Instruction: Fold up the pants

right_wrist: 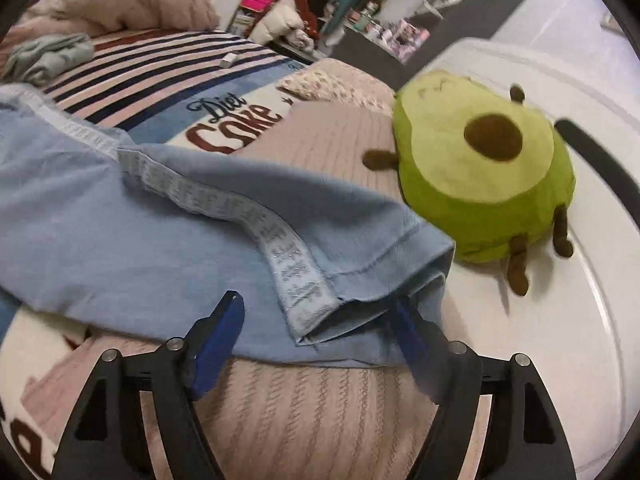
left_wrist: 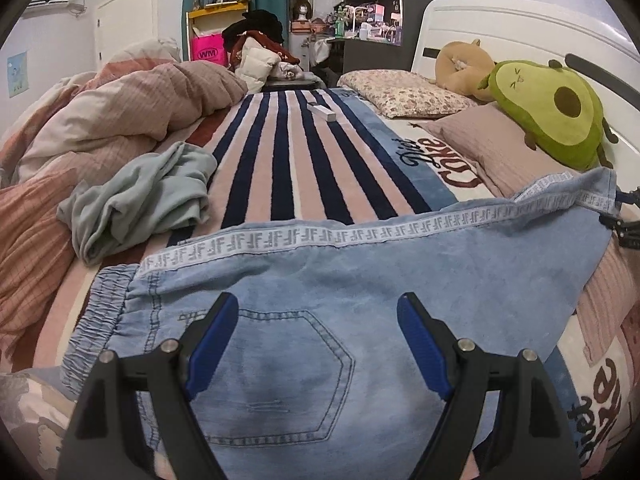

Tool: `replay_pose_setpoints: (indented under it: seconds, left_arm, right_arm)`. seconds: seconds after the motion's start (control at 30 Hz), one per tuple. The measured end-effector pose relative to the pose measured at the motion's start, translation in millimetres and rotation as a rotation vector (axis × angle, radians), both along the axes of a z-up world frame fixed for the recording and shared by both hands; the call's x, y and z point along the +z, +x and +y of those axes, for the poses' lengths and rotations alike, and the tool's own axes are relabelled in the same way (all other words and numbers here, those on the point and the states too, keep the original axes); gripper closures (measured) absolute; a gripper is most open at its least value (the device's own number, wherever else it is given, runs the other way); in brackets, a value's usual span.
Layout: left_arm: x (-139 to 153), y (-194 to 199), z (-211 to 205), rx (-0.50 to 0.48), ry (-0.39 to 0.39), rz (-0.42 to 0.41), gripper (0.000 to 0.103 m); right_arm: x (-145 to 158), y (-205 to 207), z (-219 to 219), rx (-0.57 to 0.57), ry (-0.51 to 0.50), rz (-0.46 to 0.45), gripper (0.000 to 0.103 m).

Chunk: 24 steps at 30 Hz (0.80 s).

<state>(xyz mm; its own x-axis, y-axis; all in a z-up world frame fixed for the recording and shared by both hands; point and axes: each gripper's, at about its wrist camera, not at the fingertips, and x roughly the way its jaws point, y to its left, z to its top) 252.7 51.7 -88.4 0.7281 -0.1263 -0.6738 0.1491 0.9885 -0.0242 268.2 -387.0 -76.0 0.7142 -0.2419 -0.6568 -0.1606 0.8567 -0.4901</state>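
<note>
Light blue denim pants (left_wrist: 360,264) with a white patterned side stripe lie across the bed, waistband at the left, legs stretching right. My left gripper (left_wrist: 318,304) is open above the back pocket near the waistband and holds nothing. In the right wrist view the pants' leg hem (right_wrist: 352,280) lies on a pink pillow. My right gripper (right_wrist: 320,300) is open at the hem; its right fingertip (right_wrist: 404,312) is tucked under the hem edge, its left finger beside the cloth. The right gripper also shows at the far right edge of the left wrist view (left_wrist: 624,216).
A crumpled pale green garment (left_wrist: 140,204) lies left of the pants on the striped blanket (left_wrist: 288,152). A green avocado plush (right_wrist: 484,172) rests by the white headboard (right_wrist: 560,320). A heaped pink duvet (left_wrist: 100,112) fills the left side. A small white box (left_wrist: 322,111) lies far back.
</note>
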Motion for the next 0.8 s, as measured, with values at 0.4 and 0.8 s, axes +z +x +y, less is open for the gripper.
replay_pose_setpoints:
  seconds: [0.4,0.8]
  left_arm:
    - [-7.2,11.6,-11.2,-0.014,0.007,0.016,0.024]
    - [-19.9,27.6,-6.2,0.002,-0.010,0.036,0.024]
  right_arm:
    - [34.1,24.8,-32.5,-0.064,0.265,-0.140,0.096]
    - [55.8,77.8,-46.1,-0.196,0.310,-0.284,0.055]
